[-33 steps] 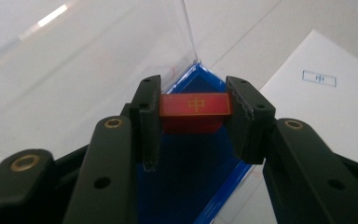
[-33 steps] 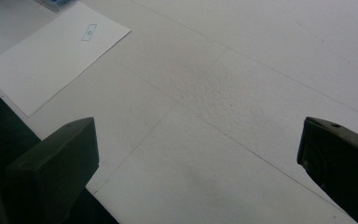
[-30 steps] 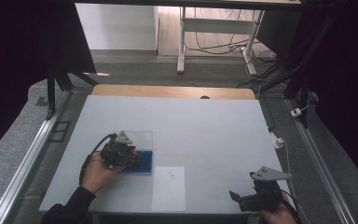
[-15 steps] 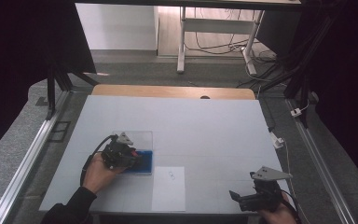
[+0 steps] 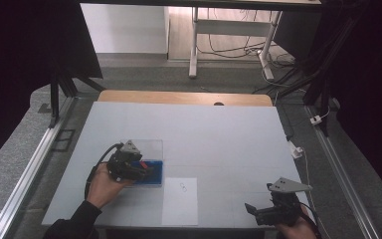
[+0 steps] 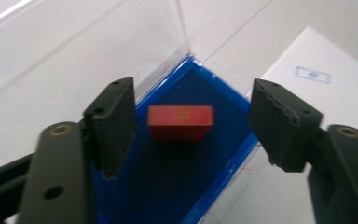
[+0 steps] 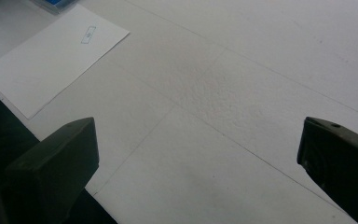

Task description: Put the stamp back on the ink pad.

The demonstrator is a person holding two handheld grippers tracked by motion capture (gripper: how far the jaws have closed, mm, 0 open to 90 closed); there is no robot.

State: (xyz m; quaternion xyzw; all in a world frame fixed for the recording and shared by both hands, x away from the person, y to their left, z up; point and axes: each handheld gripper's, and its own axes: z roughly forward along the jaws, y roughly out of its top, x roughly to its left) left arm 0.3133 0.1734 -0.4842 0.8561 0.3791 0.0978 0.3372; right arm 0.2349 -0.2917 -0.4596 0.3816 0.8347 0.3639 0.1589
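Partly hidden from above by the left claw point(image 5: 146, 171), a small red rectangular block point(image 6: 181, 122) lies on the blue floor of a clear-walled plastic box point(image 6: 214, 100) on the white table point(image 5: 219, 139). Its jaws, just opened, stand apart, clear of the block. Beside a white printed sheet point(image 5: 180, 200), the right claw point(image 7: 198, 163) gapes wide, empty.

Even, soft light falls on the pale worktop point(image 5: 204, 134), while the surroundings stay very dark. Both gripper views are slightly blurred, nearest parts softest.
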